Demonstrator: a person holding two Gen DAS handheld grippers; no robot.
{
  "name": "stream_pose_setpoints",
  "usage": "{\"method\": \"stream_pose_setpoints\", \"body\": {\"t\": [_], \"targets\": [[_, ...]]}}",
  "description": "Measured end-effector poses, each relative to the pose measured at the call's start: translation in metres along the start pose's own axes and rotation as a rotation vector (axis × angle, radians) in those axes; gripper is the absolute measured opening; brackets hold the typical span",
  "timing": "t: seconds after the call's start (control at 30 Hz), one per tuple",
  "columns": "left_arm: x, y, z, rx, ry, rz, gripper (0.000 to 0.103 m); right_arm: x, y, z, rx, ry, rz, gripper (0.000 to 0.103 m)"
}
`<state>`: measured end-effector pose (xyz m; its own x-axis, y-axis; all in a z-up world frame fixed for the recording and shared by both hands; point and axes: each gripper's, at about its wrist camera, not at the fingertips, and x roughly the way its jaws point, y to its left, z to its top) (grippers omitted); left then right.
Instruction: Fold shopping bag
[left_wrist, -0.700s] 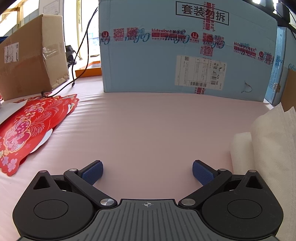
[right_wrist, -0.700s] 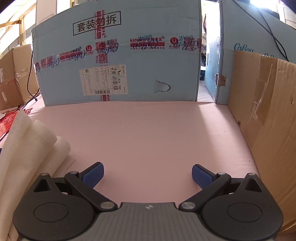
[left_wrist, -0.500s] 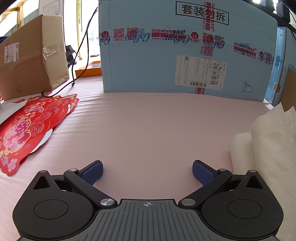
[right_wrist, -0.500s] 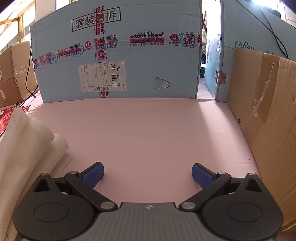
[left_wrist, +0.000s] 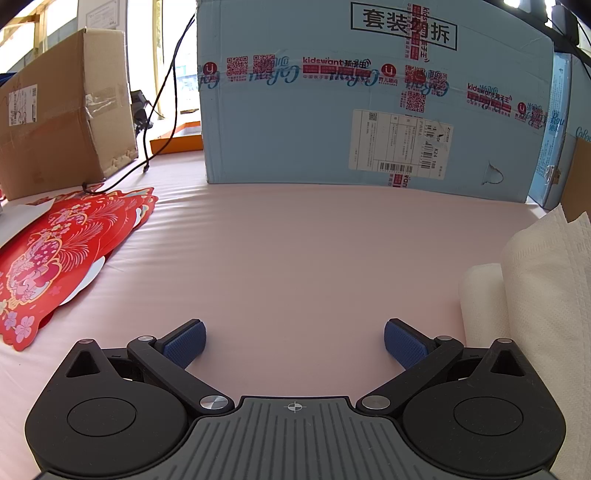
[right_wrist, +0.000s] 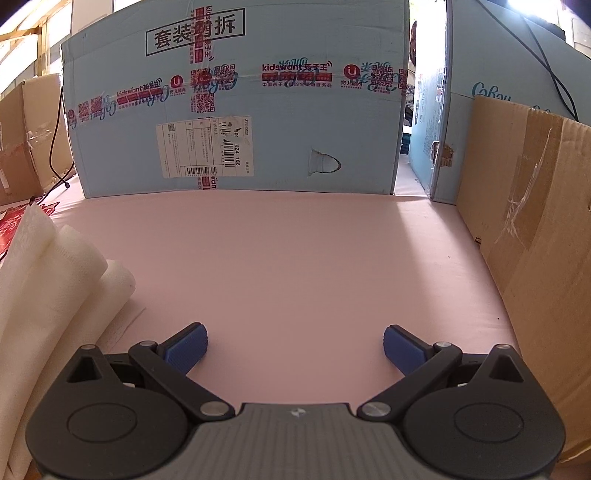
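The shopping bag (left_wrist: 543, 295) is white textured fabric, lying bunched in soft folds on the pink table top (left_wrist: 295, 251). It fills the right edge of the left wrist view and the left edge of the right wrist view, so the bag (right_wrist: 48, 295) lies between the two grippers. My left gripper (left_wrist: 294, 341) hangs open over bare pink surface just left of the bag, with nothing between its blue pads. My right gripper (right_wrist: 294, 343) is likewise open over bare surface just right of the bag. Neither touches the fabric.
A large light-blue carton (left_wrist: 369, 103) walls off the far side. A brown box (left_wrist: 62, 125) and a black cable (left_wrist: 162, 99) stand far left, with red paper cut-outs (left_wrist: 55, 258) lying flat beside them. A brown cardboard sheet (right_wrist: 535, 240) borders the right side.
The right wrist view has shifted slightly, with the blue carton now a little higher in the picture. The left gripper has not moved. Both stay open.
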<state>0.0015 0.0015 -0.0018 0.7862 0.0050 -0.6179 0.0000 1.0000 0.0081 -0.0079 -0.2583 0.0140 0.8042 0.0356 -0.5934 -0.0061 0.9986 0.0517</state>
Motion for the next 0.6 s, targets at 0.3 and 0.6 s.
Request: {"method": "stream_pose_setpoints", "body": {"t": [0.3,0.6], "targets": [[-0.0001,-0.0005,0.0000,0.000,0.000,0.000,0.103,-0.0002,0.0003,0.0004,0.001,0.002,0.001,0.103],[-0.0017,-0.0016,0.0001,0.001,0.000,0.001,0.103,0.0000,0.0021,0.0001,-0.002,0.001,-0.001,0.103]]}}
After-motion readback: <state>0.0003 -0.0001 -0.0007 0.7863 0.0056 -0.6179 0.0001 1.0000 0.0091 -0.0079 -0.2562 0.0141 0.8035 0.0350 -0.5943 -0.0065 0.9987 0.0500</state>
